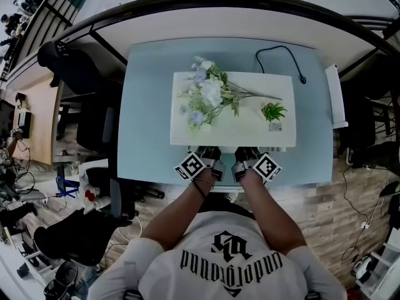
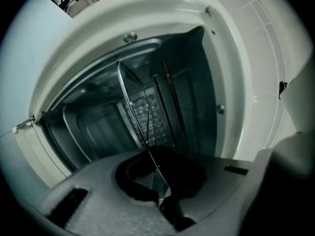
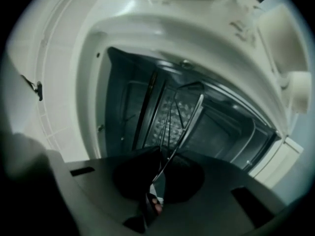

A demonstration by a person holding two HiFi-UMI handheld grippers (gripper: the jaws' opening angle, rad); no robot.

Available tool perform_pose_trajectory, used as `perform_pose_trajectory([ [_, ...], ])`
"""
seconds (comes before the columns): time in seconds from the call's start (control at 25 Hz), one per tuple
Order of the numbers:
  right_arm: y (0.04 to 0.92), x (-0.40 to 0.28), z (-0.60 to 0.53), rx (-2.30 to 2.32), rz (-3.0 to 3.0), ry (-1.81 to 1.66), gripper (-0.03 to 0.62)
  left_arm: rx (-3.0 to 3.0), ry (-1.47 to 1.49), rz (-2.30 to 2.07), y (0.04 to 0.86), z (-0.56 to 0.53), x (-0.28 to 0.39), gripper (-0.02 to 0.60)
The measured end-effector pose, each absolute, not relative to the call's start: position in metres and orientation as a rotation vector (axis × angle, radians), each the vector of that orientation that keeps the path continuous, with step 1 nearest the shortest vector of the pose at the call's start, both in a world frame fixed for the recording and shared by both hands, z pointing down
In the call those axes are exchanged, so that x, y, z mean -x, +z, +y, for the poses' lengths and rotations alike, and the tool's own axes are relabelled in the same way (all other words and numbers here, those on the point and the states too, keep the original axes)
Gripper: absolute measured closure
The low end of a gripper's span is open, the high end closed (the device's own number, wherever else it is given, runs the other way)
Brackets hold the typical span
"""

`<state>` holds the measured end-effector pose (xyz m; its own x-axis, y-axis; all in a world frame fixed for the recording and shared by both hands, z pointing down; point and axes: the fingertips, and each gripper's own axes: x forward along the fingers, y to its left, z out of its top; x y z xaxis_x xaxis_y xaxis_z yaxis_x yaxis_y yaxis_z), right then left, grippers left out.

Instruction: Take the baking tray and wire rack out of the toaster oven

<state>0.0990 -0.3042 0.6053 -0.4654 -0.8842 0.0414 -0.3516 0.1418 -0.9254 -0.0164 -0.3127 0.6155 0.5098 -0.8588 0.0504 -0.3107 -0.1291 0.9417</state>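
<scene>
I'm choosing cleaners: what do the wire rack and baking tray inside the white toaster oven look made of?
Thin silver wire rack: bare metal, probably chromed or stainless steel; its rods glint brightly. Dark grey baking tray: likely pressed sheet metal with a matt coating; rounded rim, dull soft sheen. Which coating, the views leave open.

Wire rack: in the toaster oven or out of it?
In. Both gripper views show the wire rack reaching back into the open toaster oven, its front wire pinched in the left tool and right tool.
</scene>
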Motion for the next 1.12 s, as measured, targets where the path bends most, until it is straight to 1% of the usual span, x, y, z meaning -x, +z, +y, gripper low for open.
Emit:
perform_pose_trajectory([
  [0.24, 0.587, -0.09, -0.29, 1.094, 1.922, -1.268, 0.585, -1.676, -0.64, -1.004, 0.616, -0.292, 0.018, 0.58],
  [0.52, 0.608, -0.096, -0.253, 1.182, 1.857, -1.386, 0.588, -1.663, -0.63, -1.015, 0.618, -0.262, 0.018, 0.581],
  [1.12, 0.607, -0.091, -0.185, 1.155, 1.875, -1.431, 0.589, -1.649, -0.631, -1.03, 0.616, -0.194, 0.023, 0.583],
])
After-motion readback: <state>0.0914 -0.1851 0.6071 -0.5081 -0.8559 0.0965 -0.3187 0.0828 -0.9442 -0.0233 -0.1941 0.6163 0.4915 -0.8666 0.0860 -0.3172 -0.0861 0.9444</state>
